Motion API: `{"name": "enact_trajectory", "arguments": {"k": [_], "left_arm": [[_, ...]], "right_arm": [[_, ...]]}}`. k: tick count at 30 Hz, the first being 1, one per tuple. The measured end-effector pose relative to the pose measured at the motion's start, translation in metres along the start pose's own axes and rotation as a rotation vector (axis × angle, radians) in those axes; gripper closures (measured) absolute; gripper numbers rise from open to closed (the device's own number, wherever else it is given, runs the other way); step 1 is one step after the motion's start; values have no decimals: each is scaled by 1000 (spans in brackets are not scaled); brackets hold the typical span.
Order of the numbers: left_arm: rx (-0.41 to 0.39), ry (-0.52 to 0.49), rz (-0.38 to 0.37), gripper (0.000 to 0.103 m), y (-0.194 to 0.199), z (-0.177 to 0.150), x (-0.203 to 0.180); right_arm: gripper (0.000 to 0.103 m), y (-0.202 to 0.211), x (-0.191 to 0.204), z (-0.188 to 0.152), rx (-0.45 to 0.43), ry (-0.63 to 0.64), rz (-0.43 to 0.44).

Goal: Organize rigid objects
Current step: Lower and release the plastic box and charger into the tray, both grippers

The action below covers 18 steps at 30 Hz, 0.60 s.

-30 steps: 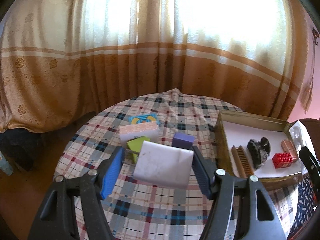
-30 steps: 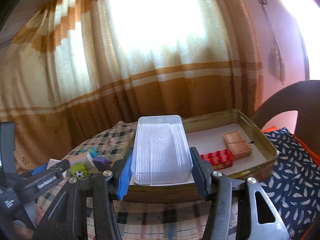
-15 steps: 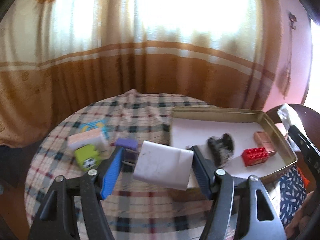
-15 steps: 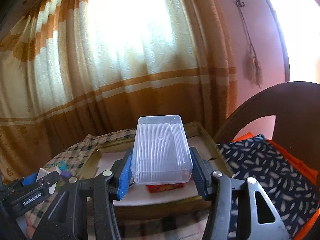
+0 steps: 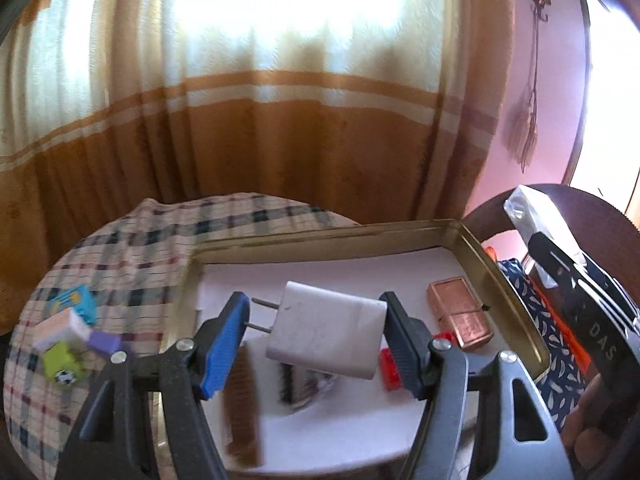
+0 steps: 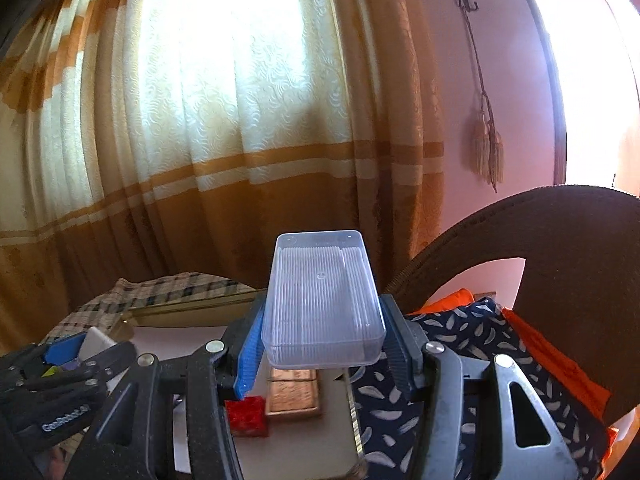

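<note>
Sunlit gold curtains glow behind the checked tablecloth (image 5: pixel 120 248). Left gripper (image 5: pixel 316 340), angled down over the brass tray (image 5: pixel 500 276), clamps a white plug adapter (image 5: pixel 324 336), prongs pointing left. Right gripper (image 6: pixel 322 340), nearly level above the tray's right end, pinches a clear ribbed plastic box (image 6: pixel 322 300).
</note>
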State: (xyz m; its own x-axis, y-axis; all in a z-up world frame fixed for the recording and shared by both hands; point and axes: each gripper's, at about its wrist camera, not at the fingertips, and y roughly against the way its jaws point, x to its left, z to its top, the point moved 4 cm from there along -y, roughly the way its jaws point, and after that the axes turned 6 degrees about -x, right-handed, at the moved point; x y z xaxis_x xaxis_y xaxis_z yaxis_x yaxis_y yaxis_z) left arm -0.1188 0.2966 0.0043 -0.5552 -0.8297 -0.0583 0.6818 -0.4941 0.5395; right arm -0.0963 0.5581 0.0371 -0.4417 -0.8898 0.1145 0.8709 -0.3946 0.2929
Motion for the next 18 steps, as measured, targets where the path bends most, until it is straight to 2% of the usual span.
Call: {"name": "enact_trajectory", "arguments": {"k": [4,18], "left_arm": [[38,-12,1,36,-18,6,-14],[186,-69,116,36,-71,6,-24]], "right_arm": [[47,-18,-4,-1,53,40,2],[47,-78,5,-6,258,98,100]]}}
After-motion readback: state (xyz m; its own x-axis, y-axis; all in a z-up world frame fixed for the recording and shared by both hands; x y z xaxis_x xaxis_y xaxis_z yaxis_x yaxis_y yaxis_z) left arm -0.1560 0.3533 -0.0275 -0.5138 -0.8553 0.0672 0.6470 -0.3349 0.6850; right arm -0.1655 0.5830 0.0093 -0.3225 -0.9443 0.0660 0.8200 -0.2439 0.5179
